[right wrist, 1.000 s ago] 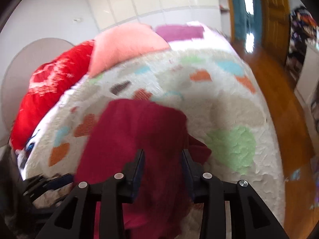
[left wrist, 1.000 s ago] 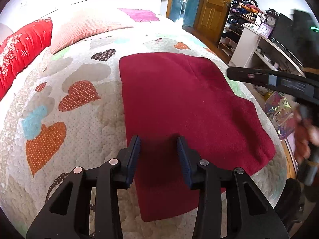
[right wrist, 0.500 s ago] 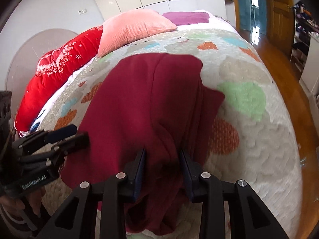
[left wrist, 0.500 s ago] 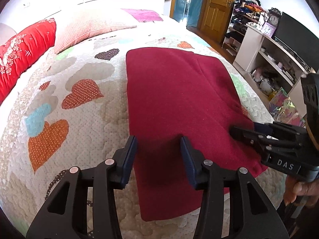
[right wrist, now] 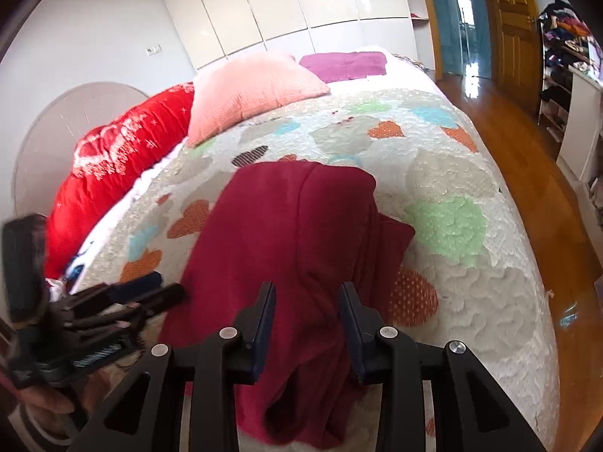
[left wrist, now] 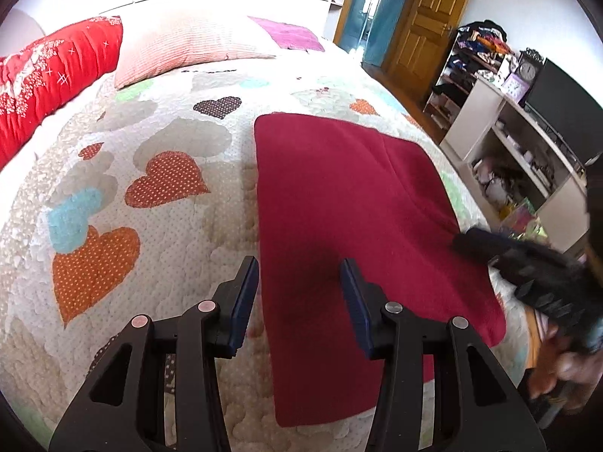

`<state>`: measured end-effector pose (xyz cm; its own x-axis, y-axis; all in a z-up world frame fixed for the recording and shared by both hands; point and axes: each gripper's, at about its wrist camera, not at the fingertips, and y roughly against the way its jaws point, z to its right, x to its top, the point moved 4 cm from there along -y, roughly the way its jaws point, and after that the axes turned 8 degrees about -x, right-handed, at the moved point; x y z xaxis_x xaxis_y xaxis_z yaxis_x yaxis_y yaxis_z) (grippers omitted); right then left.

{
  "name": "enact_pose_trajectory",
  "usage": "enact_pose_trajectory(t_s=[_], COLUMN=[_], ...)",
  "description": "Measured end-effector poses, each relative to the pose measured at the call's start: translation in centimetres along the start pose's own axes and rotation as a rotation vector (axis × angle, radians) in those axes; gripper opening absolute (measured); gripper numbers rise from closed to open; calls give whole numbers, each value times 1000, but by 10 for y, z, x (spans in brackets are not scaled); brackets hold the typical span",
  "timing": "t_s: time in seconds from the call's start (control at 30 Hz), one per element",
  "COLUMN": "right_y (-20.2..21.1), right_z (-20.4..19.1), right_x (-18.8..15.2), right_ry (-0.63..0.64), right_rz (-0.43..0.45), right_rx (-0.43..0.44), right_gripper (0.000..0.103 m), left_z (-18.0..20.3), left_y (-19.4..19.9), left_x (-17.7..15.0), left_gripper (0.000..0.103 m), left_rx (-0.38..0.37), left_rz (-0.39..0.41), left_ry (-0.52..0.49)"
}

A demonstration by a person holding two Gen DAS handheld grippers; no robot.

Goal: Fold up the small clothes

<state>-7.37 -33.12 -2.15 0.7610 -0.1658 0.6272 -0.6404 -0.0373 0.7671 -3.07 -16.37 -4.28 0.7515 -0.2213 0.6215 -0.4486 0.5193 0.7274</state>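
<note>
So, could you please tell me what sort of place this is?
Most likely a home bedroom: a bed with a heart-patterned quilt, pillows at its head, and a tall white wardrobe behind it.

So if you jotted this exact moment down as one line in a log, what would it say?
left gripper: jaws opening, over garment edge, nothing gripped | right gripper: bunched cloth between jaws | dark red garment: flat on heart quilt
</note>
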Motion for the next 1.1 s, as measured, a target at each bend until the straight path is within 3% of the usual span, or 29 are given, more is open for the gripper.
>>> enact_pose_trajectory(t_s=[0.07, 0.13, 0.2, 0.27, 0.33, 0.43, 0.53, 0.77, 0.93, 1.1], right_y=[-15, -27, -23, -20, -23, -35, -54, -76, -69, -56], right_z=[2, 6, 12, 24, 39, 50, 54, 48, 41, 33], right_x=[-6, -18, -20, -18, -14, -10, -4, 3, 6, 11], right_ry=[22, -2, -39, -115, -194, -249, -276, -295, -260, -229], right_rz=[-40, -65, -35, -20, -19, -28, -54, -85, -56, -31], right_rx=[-54, -31, 13, 71, 81, 129, 156, 257, 227, 195], right_gripper=[33, 33, 33, 45, 69, 70, 73, 73, 54, 42], left_z=[-3, -7, -10, -16, -19, -21, -22, -12, -9, -9], left_y=[-5, -11, -18, -22, -26, -38, -46, -51, -50, -42], left_x=[0, 0, 0, 4, 6, 8, 10, 10, 10, 11], left_gripper=[61, 61, 62, 69, 72, 79, 79, 79, 73, 61], left_rx=[-29, -61, -93, -130, -159, -190, -210, -188, -163, -147], left_rz=[-3, -20, -38, -33, -39, -63, -76, -59, -52, -39], left_ry=[24, 46, 67, 106, 132, 158, 177, 131, 110, 100])
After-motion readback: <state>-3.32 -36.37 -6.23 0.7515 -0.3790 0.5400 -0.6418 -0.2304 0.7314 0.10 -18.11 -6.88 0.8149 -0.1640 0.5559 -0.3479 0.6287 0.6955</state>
